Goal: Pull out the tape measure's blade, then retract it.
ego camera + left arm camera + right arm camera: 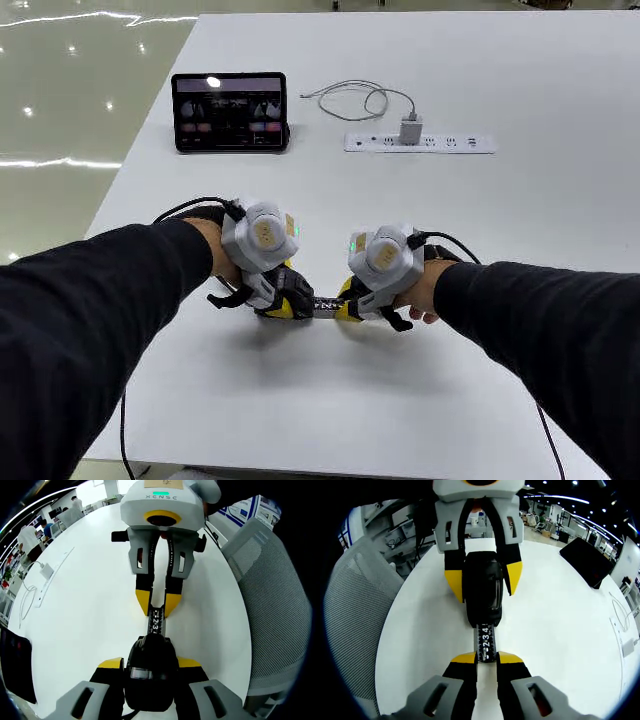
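Black sleeves cross the lower corners of the head view, both forearms angled inward so that my two tools meet over the near part of the white table. My left gripper has its jaws pressed against the flanks of the tape measure case, anchoring the body against the pull. My right gripper faces the case head-on and has its jaws pinched on the free end of the blade, so any draw would run straight along the blade's own line. Blade exposure is short (numerals two to four read between the tools) and the grippers stand close together. I judge the pull-out barely begun and retraction not yet due. Whether the case rests on the table or hangs just above it, I cannot tell. Risk noted: the blade slipping from the pinch and snapping back
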The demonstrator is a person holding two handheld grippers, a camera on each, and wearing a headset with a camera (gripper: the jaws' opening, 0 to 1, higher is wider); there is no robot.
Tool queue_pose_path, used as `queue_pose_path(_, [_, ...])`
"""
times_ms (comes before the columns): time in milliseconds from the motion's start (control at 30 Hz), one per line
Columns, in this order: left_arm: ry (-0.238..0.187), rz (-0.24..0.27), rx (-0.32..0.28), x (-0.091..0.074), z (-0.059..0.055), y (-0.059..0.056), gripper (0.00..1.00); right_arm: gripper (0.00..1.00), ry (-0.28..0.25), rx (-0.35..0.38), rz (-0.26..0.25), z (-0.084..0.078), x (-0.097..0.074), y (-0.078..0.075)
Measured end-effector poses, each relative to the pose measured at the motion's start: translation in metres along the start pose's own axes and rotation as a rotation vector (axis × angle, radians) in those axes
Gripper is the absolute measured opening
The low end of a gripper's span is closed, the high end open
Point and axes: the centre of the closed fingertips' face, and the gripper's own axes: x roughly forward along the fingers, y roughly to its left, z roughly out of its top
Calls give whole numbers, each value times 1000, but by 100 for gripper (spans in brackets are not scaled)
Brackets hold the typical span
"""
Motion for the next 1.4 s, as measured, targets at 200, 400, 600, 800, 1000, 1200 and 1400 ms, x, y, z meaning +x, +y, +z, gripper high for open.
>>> queue_pose_path(200, [-6,1,-7,1,-1,1,34,9,6,1,-2,-2,-2,0])
queue_pose_path(400, [-11,1,-8,1,0,2,34,9,10,1,-5,-6,-4,0])
queue_pose_path(600, [-14,4,-14,1,0,2,35,9,12,1,-8,-10,-7,-1])
queue_pose_path(800, [-25,12,-13,2,1,2,35,9,16,0,-10,-13,-8,0])
queue_pose_path(1000, [-26,13,-14,1,1,1,35,9,24,5,-14,-16,-11,0])
queue_pose_path(1200, [-33,16,-18,1,2,1,35,9,17,11,-18,-19,-15,0])
queue_pose_path(1400, [-34,20,-17,1,2,1,35,9,21,10,-21,-22,-18,1])
